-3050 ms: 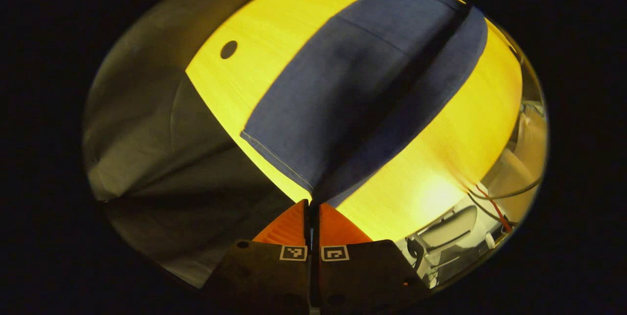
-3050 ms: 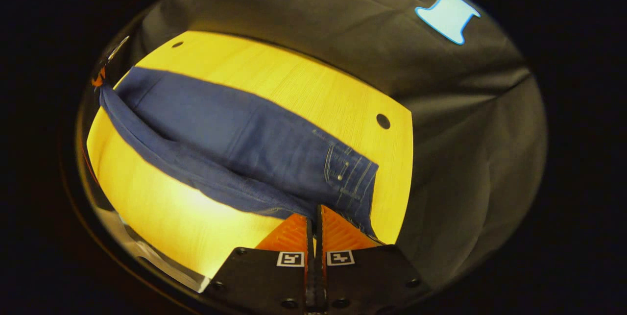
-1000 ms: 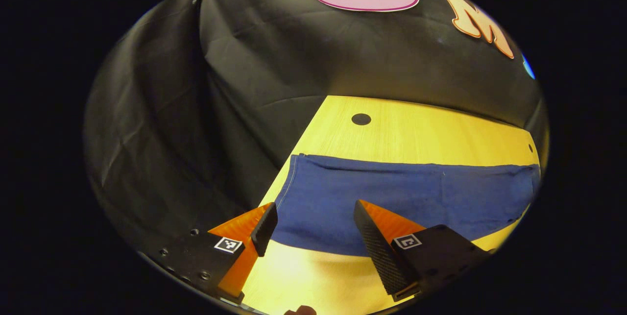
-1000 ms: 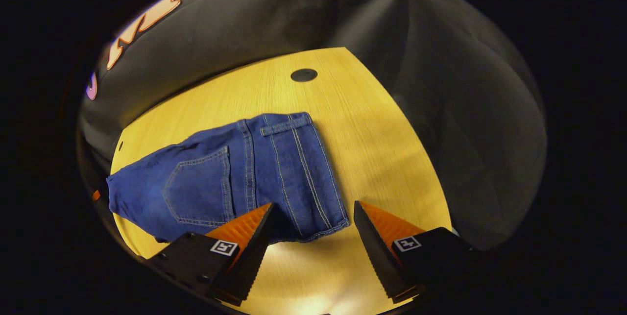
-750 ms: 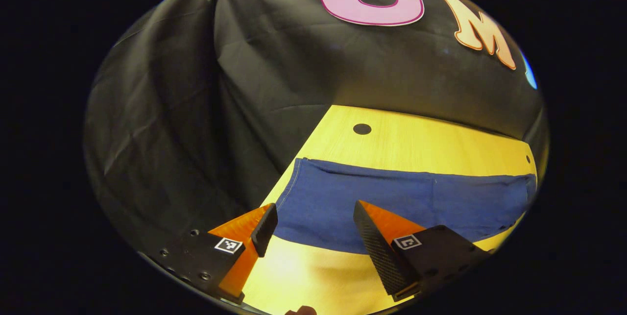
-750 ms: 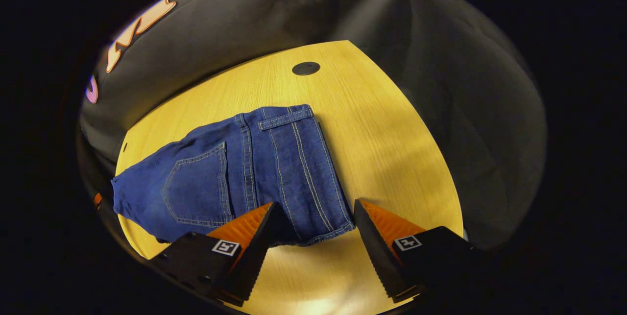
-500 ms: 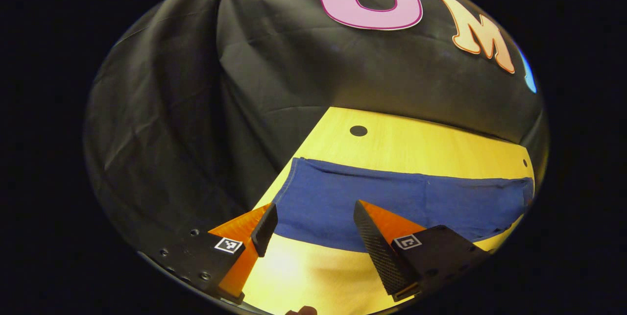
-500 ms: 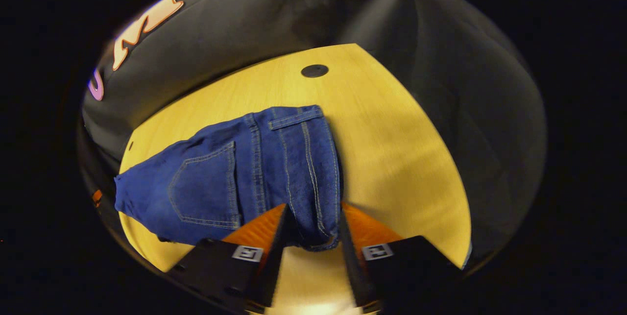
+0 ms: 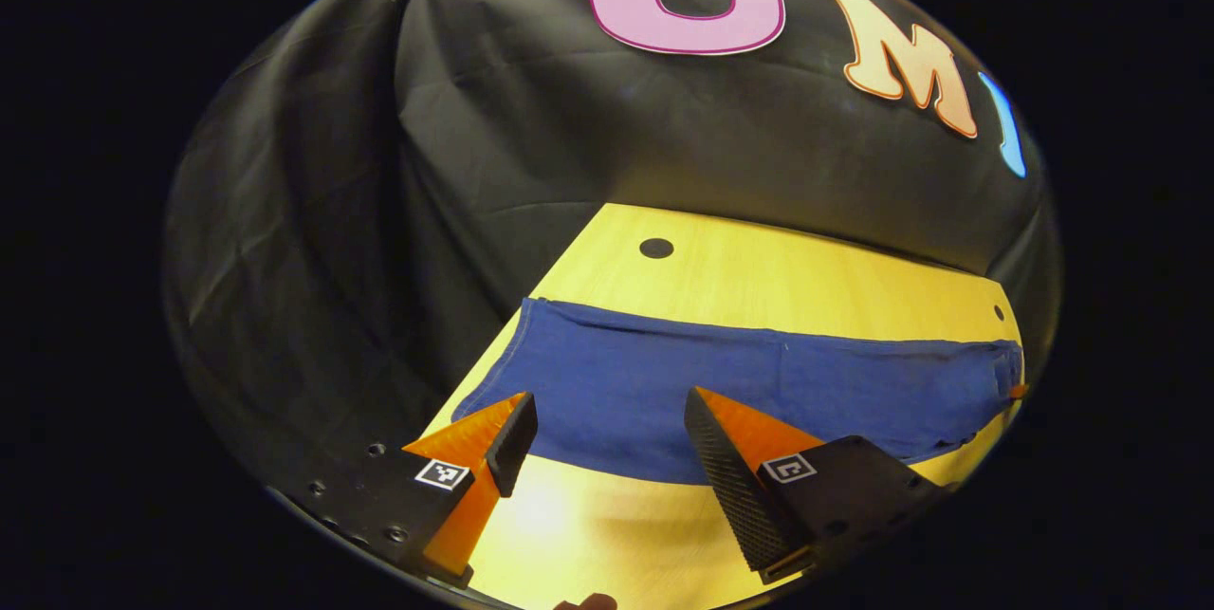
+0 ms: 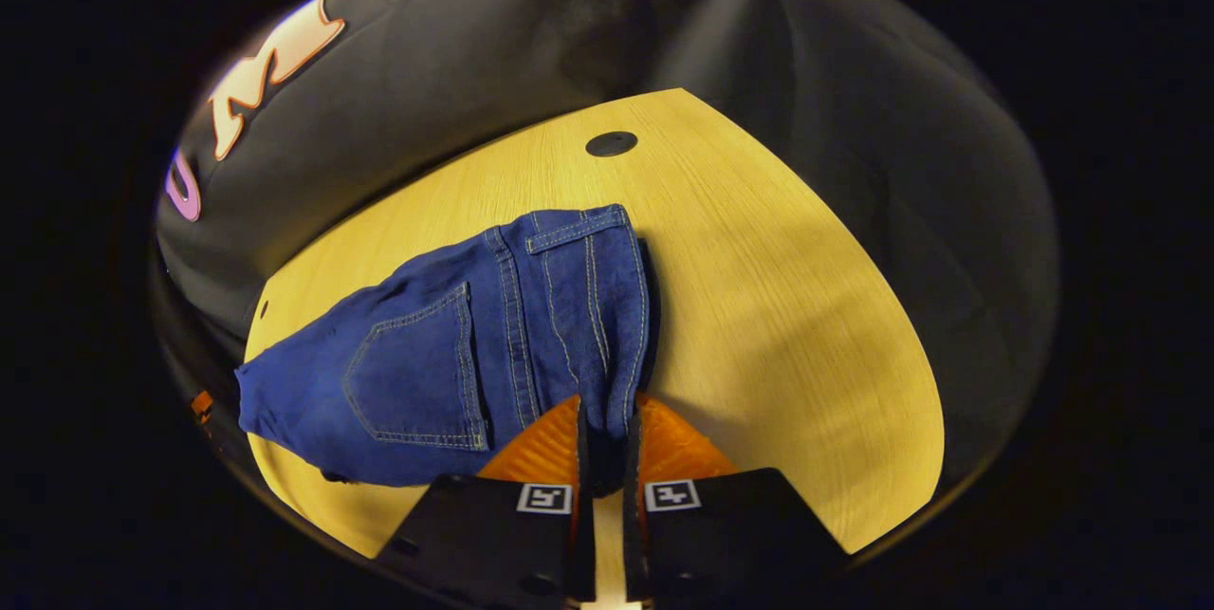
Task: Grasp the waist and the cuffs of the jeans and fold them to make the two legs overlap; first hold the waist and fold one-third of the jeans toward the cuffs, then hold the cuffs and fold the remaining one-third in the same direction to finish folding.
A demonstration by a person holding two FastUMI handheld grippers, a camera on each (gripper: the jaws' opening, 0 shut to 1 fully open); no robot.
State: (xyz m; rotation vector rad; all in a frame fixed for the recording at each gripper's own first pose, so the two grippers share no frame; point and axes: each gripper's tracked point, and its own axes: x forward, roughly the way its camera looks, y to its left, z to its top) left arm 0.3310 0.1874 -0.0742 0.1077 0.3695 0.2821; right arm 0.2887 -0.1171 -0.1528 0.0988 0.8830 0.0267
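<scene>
We see bare table at three o'clock of the jeans; the booth wall closes it at twelve.

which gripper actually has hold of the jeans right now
The right gripper: its fingers are pinched together on the waist end of the jeans. The left gripper is open, its fingers spread apart above the leg end with no cloth between them.

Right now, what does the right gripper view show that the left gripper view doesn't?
Right gripper view: the waist end of the jeans, with a back pocket, and the right tool shut on the waist's near corner. Left gripper view: the cuffs end, with the left tool open above the near edge. Both: the jeans lying legs overlapped on the yellow table.
</scene>
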